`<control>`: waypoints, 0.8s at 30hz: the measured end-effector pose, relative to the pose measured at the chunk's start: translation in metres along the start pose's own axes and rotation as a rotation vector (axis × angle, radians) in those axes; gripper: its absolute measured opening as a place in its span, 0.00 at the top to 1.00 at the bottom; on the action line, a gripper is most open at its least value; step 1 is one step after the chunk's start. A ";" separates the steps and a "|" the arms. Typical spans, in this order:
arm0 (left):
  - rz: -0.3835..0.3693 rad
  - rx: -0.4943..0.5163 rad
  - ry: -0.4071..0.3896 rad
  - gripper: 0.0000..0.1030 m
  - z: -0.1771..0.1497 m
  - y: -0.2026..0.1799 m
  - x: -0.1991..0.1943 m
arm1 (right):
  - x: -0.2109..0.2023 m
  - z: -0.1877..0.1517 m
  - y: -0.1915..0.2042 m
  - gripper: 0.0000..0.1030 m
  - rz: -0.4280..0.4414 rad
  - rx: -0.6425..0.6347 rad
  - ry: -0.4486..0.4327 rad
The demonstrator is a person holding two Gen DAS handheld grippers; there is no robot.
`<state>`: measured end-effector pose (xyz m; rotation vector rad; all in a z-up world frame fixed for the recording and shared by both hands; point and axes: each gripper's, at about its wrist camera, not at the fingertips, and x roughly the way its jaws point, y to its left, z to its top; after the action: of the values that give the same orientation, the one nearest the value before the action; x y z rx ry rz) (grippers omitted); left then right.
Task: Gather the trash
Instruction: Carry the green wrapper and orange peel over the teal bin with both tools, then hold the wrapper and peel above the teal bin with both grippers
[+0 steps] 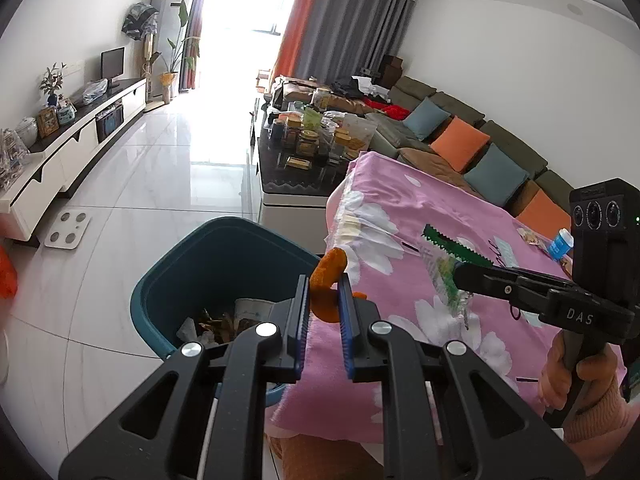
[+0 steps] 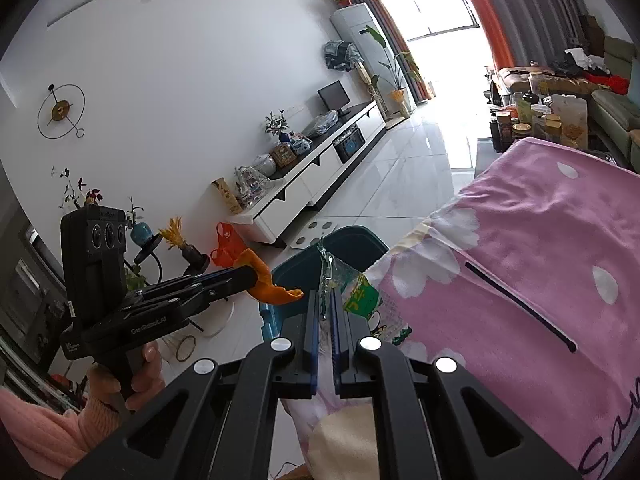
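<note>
Our left gripper (image 1: 323, 296) pinches a curled orange peel (image 1: 329, 280) beside the dark teal plastic bin (image 1: 168, 276). Our right gripper (image 2: 327, 304) clamps a clear plastic wrapper (image 2: 326, 276) by the pink floral tablecloth (image 2: 540, 248).

A pink floral blanket (image 1: 460, 216) is lying near right; cushions (image 1: 460, 144) are lining the far sofa (image 1: 516, 148).

My left gripper (image 1: 323, 294) and right gripper (image 2: 327, 308) are matte black with blue ribbed pads (image 1: 345, 312), round silver screws, a three-lens camera block and white lettering, and my bare hand (image 2: 134, 372) wears a fuzzy pink knitted sleeve (image 2: 44, 424).
</note>
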<state>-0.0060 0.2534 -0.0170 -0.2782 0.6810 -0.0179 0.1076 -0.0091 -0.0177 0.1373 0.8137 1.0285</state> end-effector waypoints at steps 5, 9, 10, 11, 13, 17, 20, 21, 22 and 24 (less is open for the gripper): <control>0.010 -0.007 -0.001 0.86 0.001 0.005 0.000 | 0.007 0.004 0.003 0.96 0.007 -0.008 0.010; 0.017 -0.013 -0.002 0.86 0.002 0.008 0.000 | 0.012 0.007 0.005 0.96 0.009 -0.014 0.017; 0.018 -0.014 -0.002 0.86 0.002 0.009 0.001 | 0.014 0.007 0.005 0.96 0.010 -0.015 0.020; 0.020 -0.018 -0.001 0.86 0.003 0.010 0.001 | 0.015 0.008 0.005 0.96 0.012 -0.016 0.022; 0.026 -0.020 0.000 0.86 0.003 0.012 0.001 | 0.018 0.010 0.007 0.96 0.013 -0.019 0.024; 0.033 -0.026 -0.002 0.86 0.004 0.015 0.001 | 0.021 0.012 0.008 0.96 0.018 -0.021 0.027; 0.038 -0.032 -0.003 0.86 0.004 0.017 0.002 | 0.024 0.013 0.010 0.96 0.020 -0.027 0.028; 0.041 -0.033 -0.003 0.86 0.004 0.018 0.002 | 0.025 0.013 0.011 0.96 0.021 -0.028 0.029; 0.042 -0.034 -0.002 0.86 0.004 0.018 0.002 | 0.026 0.014 0.011 0.96 0.022 -0.030 0.030; 0.047 -0.036 -0.001 0.86 0.004 0.019 0.002 | 0.028 0.015 0.012 0.96 0.023 -0.033 0.032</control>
<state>-0.0030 0.2725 -0.0205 -0.2966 0.6872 0.0392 0.1166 0.0241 -0.0164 0.1021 0.8254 1.0675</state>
